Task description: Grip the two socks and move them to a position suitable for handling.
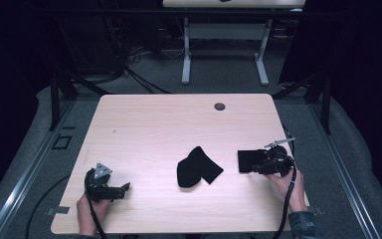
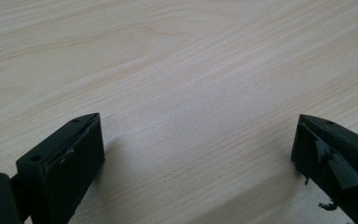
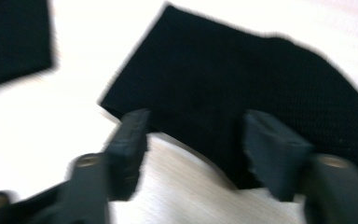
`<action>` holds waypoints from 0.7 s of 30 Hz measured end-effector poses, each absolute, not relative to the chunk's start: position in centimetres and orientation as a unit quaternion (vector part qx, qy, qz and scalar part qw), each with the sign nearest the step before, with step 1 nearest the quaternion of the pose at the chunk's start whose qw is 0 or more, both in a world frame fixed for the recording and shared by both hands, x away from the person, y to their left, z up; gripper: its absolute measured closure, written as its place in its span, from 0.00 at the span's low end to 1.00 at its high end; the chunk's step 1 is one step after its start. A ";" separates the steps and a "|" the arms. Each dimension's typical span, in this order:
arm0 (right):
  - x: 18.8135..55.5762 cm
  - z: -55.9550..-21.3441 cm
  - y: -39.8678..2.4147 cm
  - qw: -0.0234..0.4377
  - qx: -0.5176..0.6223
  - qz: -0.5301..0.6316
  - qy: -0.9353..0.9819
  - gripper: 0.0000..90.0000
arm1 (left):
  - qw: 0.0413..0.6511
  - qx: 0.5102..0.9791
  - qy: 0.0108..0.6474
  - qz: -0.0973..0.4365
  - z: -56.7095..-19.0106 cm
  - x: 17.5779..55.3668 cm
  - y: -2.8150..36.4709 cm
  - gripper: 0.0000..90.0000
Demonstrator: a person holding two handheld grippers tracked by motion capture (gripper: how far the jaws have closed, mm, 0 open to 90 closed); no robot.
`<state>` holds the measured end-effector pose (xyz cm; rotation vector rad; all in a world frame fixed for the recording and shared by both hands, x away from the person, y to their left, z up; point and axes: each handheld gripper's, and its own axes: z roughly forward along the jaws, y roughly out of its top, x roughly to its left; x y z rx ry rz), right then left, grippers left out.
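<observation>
Two black fabric pieces lie on the light wood-grain surface point(image 1: 144, 124). The one at the right claw point(image 1: 251, 163) is a flat, dark knitted cloth point(image 1: 246, 160), roughly rectangular with straight edges and a squared corner; the right gripper view shows its fine ribbed weave point(image 3: 242, 93), matte and without any pattern. It lies on the right side of the surface, near the person's edge. The second piece, a folded black sock-like cloth point(image 1: 196, 167), lies at the middle of the surface, to the left of the first and apart from it; one end is rounded and the other flares into a flat flap. In the right gripper view a corner of it appears at the far left point(image 3: 14, 42).

The right claw point(image 3: 193, 149) stands partly open, its two tips spread over the near edge of the knitted cloth without pressing on it. The frame is blurred, so contact with the fabric cannot be told exactly.

The left claw point(image 1: 122, 189) sits at the near left of the surface, well apart from both cloths. Its jaws are spread wide point(image 2: 196, 154), with bare wood between them and nothing held.

One small round grey grommet point(image 1: 220, 106) sits at the far edge of the surface.
</observation>
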<state>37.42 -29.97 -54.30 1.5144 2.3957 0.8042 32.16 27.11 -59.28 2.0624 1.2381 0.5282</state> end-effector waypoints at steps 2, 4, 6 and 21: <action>36.8 -53.5 -29.4 0.109 0.506 0.280 0.808 0.29 | 0.332 0.790 0.474 0.202 -59.3 32.2 27.1 0.02; 36.3 -52.8 -28.8 0.116 0.495 0.290 0.811 0.24 | 0.333 0.789 0.475 0.201 -59.3 32.1 27.1 0.02; 35.7 -52.3 -28.2 0.123 0.487 0.299 0.811 0.18 | 0.334 0.788 0.476 0.202 -59.3 32.2 27.1 0.02; 34.0 -52.1 -22.0 0.086 0.413 0.321 0.847 0.15 | 0.334 0.788 0.476 0.202 -59.3 32.2 27.1 0.02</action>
